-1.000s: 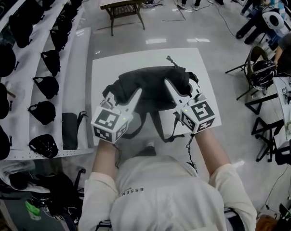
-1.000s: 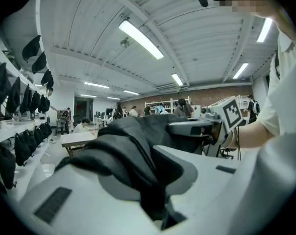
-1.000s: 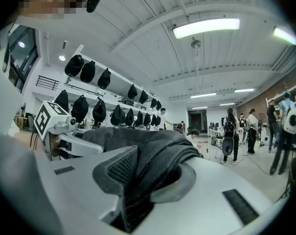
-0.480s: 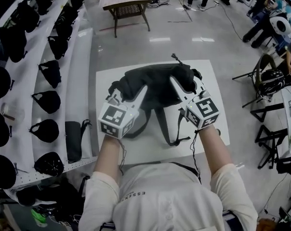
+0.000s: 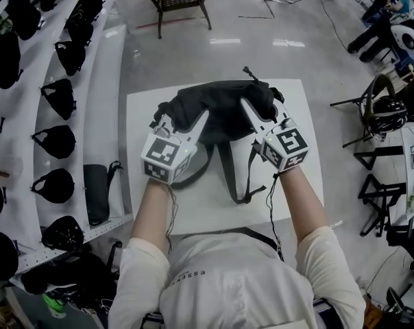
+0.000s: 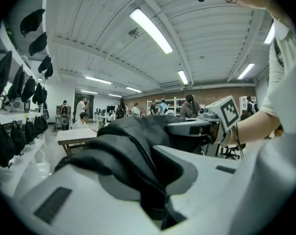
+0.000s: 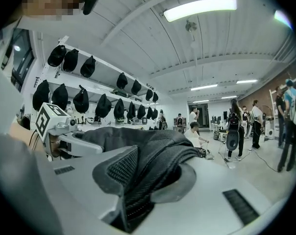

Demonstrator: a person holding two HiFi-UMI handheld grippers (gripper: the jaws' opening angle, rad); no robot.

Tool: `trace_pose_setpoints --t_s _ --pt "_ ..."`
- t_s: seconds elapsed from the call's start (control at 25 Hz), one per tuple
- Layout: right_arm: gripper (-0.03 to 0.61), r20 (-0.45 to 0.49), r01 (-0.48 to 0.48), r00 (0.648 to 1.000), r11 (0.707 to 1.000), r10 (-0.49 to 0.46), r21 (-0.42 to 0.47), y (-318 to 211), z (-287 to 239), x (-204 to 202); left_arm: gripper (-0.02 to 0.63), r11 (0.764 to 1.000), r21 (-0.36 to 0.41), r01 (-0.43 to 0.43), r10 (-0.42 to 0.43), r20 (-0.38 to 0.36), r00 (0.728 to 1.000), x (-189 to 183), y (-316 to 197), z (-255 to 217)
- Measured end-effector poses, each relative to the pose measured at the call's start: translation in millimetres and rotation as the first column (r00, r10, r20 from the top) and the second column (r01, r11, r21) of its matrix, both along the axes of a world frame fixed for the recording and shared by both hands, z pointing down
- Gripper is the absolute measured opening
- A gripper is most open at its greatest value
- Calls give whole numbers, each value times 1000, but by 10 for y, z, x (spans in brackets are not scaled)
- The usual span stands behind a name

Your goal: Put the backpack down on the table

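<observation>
The black backpack hung mid-frame over the white counter. The left gripper and right gripper each pinched a fold of its fabric between narrowly parted fingers. Such shallow bites might slip and drop it unevenly, and the dangling straps could bunch underneath.

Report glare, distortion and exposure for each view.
Head view: fisheye curves the white wall shelves; lights glare off the glossy grey floor. Left gripper view: round black vignette, black fabric backpack underexposed. Right gripper view: ceiling strip light blown out.
</observation>
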State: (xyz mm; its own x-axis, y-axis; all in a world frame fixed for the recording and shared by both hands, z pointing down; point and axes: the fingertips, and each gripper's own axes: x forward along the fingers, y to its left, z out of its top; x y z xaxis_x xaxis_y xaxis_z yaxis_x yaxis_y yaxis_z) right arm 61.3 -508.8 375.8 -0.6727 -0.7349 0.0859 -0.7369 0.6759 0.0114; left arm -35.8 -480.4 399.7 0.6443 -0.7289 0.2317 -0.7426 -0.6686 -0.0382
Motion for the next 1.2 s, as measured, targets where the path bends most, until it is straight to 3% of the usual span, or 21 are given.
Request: trace_pose_setpoints --t_s 0.2,0.4,1.2 --pt "109 24 1 1000 1000 0 -27 -41 119 54 74 999 43 24 -25 25 999 53 -41 70" --pt "109 43 18 999 998 -15 -67 77 274 117 75 1000 -20 24 -24 3 1000 113 91 254" --pt "109 117 83 991 986 -66 -143 974 715 279 78 989 -146 33 -48 -103 994 234 1021 747"
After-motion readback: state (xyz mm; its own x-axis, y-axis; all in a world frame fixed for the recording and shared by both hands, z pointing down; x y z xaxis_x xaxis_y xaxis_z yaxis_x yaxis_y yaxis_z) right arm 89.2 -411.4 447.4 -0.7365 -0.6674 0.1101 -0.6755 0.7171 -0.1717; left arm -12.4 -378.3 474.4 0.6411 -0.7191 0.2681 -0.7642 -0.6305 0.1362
